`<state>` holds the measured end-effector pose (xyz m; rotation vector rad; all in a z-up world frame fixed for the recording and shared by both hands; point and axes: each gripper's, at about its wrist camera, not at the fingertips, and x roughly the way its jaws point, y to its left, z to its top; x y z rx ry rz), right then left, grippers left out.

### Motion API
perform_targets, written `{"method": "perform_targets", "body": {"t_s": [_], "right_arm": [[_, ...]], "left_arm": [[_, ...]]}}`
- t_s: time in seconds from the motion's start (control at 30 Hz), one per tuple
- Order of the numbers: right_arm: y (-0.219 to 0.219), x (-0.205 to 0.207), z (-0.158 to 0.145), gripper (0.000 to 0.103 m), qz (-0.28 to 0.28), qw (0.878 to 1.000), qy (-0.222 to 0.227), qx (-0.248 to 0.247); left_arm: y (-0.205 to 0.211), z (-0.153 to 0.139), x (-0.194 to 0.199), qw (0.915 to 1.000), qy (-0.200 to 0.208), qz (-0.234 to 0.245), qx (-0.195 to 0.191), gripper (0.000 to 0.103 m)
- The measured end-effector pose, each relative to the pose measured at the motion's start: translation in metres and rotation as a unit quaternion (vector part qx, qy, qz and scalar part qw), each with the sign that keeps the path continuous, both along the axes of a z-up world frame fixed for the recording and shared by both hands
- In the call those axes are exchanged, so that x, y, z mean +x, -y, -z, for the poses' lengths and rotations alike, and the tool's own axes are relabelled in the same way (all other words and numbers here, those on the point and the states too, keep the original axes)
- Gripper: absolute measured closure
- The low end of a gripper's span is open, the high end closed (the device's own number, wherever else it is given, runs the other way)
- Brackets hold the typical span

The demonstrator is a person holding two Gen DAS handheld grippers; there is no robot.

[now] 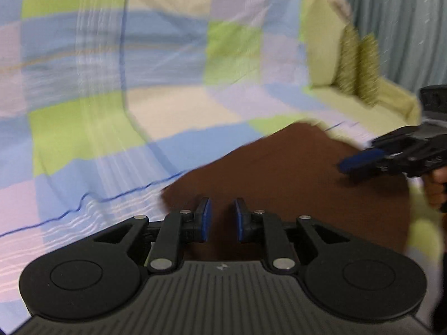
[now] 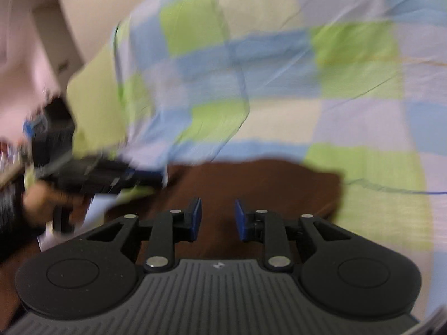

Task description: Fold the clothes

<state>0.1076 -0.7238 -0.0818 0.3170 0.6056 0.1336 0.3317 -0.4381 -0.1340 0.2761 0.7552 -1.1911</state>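
A brown garment (image 1: 279, 173) lies flat on a checked bedsheet (image 1: 167, 111). My left gripper (image 1: 222, 217) hovers over its near edge; a narrow gap shows between the blue pads and no cloth is pinched there. My right gripper (image 1: 360, 162) reaches in from the right over the garment's far side, blurred. In the right wrist view the brown garment (image 2: 251, 184) lies just ahead of my right gripper (image 2: 218, 217), whose pads stand apart with nothing held. The left gripper (image 2: 145, 177) comes in from the left at the garment's edge, held by a hand (image 2: 47, 201).
The sheet (image 2: 279, 83) in blue, green, cream and lilac squares covers the whole bed. A green patterned pillow (image 1: 357, 64) lies at the far right by a grey-green curtain (image 1: 405, 28). A pale wall and furniture (image 2: 69, 14) stand beyond the bed's left side.
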Motion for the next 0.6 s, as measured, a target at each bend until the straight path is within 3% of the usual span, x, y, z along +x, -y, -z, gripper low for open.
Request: {"method": "perform_targets", "body": {"t_s": [0.17,0.2,0.27,0.33,0.4,0.43,0.47,0.5,0.6], "right_arm": [[0.047,-0.026,0.016,0.103,0.084,0.996,-0.003,0.038],[0.051,-0.036,0.012,0.093,0.112,0.993,-0.002,0.031],[0.051,-0.061,0.001,0.091,0.157,0.987,0.013,0.022],[0.033,-0.093,-0.015,0.087,0.157,0.985,0.053,0.037],[0.006,-0.115,-0.025,0.077,0.146,0.987,0.068,0.021],[-0.007,-0.121,-0.028,0.074,0.142,0.987,0.069,0.010],[-0.020,-0.129,-0.030,0.074,0.139,0.988,0.068,-0.017],[-0.033,-0.137,-0.032,0.074,0.136,0.987,0.065,-0.057],[-0.065,-0.143,-0.037,0.074,0.110,0.980,0.040,-0.160]], "left_arm": [[-0.015,0.001,0.019,0.9998,-0.001,-0.018,0.001,0.098],[-0.017,-0.004,0.017,0.9996,0.010,-0.024,0.006,0.098],[-0.026,-0.020,0.007,0.9993,0.032,-0.020,-0.002,0.094],[-0.039,-0.035,-0.017,0.9979,0.057,0.017,-0.022,0.085],[-0.052,-0.046,-0.049,0.9932,0.095,0.058,-0.032,0.066],[-0.058,-0.049,-0.062,0.9906,0.111,0.071,-0.034,0.064],[-0.065,-0.049,-0.085,0.9852,0.143,0.091,-0.027,0.064],[-0.073,-0.046,-0.117,0.9739,0.191,0.122,-0.007,0.064],[-0.080,-0.028,-0.172,0.9466,0.271,0.172,0.034,0.063]]}}
